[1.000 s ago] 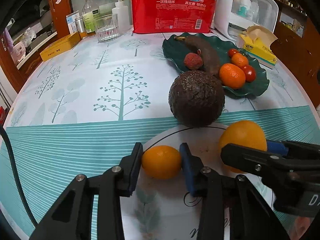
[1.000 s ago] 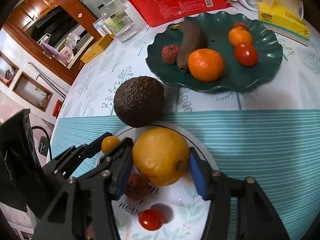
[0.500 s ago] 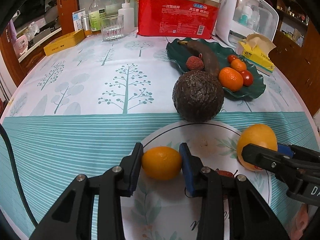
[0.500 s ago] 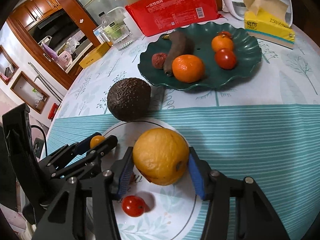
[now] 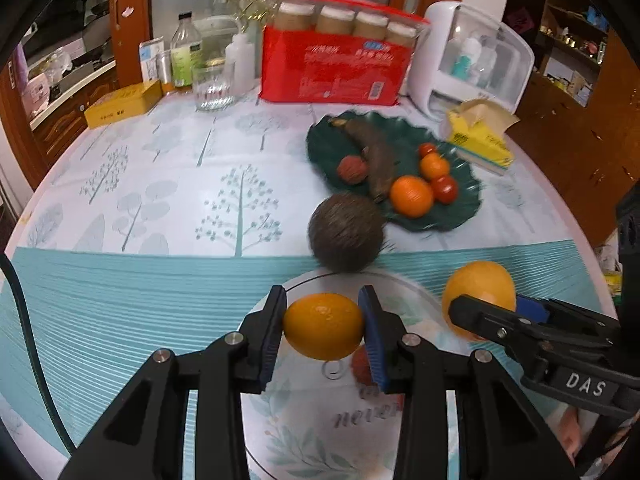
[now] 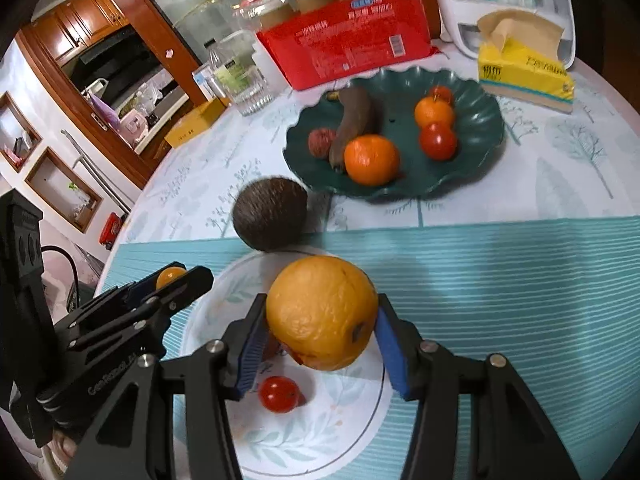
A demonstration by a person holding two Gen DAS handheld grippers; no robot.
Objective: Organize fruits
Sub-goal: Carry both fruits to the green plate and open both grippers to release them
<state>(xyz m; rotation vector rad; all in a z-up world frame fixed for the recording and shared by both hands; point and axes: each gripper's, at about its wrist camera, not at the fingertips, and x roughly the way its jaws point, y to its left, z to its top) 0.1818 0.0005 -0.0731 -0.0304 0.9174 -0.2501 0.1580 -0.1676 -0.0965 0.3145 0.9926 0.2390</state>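
My left gripper point(image 5: 322, 330) is shut on a small orange citrus fruit point(image 5: 323, 326), held above the white leaf-patterned plate point(image 5: 308, 432). My right gripper point(image 6: 320, 338) is shut on a large wrinkled orange point(image 6: 322, 312), also lifted over that plate point(image 6: 340, 424). A cherry tomato point(image 6: 279, 393) and a reddish lychee point(image 5: 362, 366) stay on the plate. A dark avocado point(image 6: 270, 213) lies on the cloth just beyond it. Farther back, the green scalloped dish point(image 6: 476, 148) holds a brown banana point(image 6: 352, 120), a lychee, two oranges and two tomatoes.
A red package point(image 5: 334, 68), a glass point(image 5: 212, 88), bottles and a yellow box point(image 5: 122, 102) line the table's back. A yellow tissue pack point(image 6: 524, 72) and a white appliance point(image 5: 476, 56) stand behind the green dish. Wooden cabinets rise at the left.
Both grippers have risen with their fruit off the white plate, so the table looks farther away. The cherry tomato under the large orange has come into full view.
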